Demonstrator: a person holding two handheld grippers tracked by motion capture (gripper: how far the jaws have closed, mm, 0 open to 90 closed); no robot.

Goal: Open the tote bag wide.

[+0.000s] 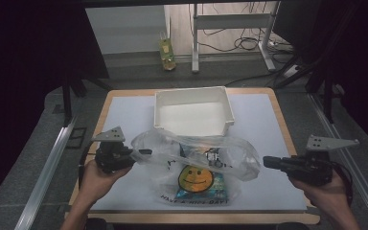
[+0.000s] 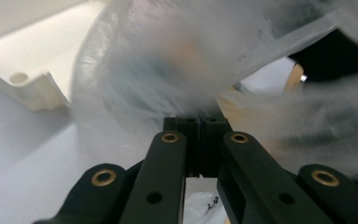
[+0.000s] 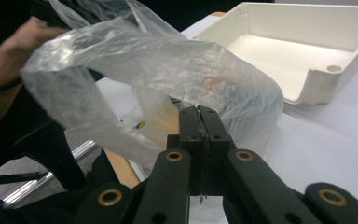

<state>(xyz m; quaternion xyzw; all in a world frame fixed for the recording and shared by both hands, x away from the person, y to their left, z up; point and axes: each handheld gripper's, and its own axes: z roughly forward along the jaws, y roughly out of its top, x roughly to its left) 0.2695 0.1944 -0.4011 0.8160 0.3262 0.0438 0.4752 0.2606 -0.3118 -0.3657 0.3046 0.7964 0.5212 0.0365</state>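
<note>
A clear plastic bag [image 1: 196, 165] printed with a yellow smiley face [image 1: 195, 178] lies puffed up at the table's front middle. A blue packet [image 1: 218, 183] and a small dark item [image 1: 213, 156] show through it. My left gripper [image 1: 145, 152] is shut on the bag's left handle, which is pulled taut; blurred film [image 2: 177, 70] billows just past its tips [image 2: 199, 122]. My right gripper [image 1: 266, 161] is shut at the bag's rounded right side, and its tips [image 3: 199, 112] sit against the film [image 3: 135, 60] with no visible pinch.
A white, shallow plastic bin [image 1: 194, 111] stands behind the bag, its open side facing the front. A white mat [image 1: 258, 120] covers the wooden table [image 1: 282, 120]. A bottle [image 1: 167, 51] and desk legs stand on the floor beyond.
</note>
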